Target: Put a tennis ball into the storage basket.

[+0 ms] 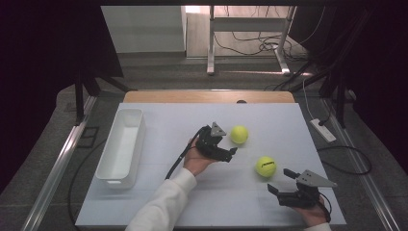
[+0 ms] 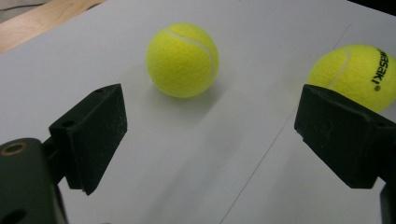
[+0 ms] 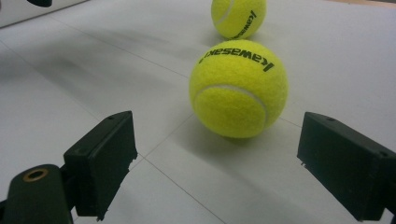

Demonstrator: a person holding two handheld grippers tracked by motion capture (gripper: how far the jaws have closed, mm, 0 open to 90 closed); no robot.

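Both claws, left claw (image 1: pixel 230 144) and right claw (image 1: pixel 279 179), gape empty; the far ball (image 3: pixel 238 17) is cut off at the frame's top.

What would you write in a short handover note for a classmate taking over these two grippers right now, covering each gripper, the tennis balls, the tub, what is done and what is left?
Left gripper: open, empty, aimed at the far tennis ball, just short of it.
Right gripper: open, empty, low over the table near the person's edge, facing the near tennis ball.
Both balls lie loose on the white table, apart from each other.
The white tub at the left looks empty.
Done: both grippers lined up, nothing gripped.
Left: probably close on each ball and carry it to the tub.
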